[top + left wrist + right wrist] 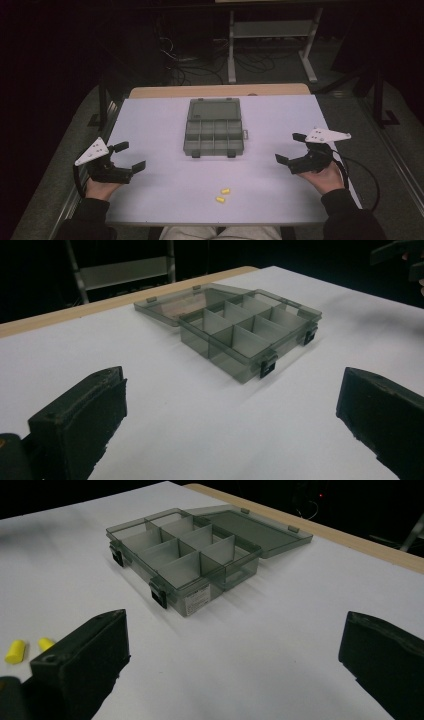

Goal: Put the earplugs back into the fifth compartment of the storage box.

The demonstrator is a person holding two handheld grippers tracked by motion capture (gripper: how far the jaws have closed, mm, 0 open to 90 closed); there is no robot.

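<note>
Seen from above, a person sits at a pale worktop (165,200) with a hand-held gripper in each hand. At the left edge, the left hand-held gripper (131,156) rests near the worktop's side, its two black jaws spread wide with nothing between them; its own camera shows bare white surface between the jaws. In the middle, toward the far side, lies a smoky grey translucent compartment box (213,135), its hinged lid (215,109) folded flat open away from the person, its two rows of small divided cells looking empty, and two dark latches on its near edge. Nearer the person, slightly right of centre and well apart from the box, two small yellow foam earplugs (222,195) lie close together on the worktop. At the right, the right hand-held gripper (291,148) is held just above the surface, jaws likewise wide apart and holding nothing, pointing toward the box. A cable (362,172) trails from it.
</note>
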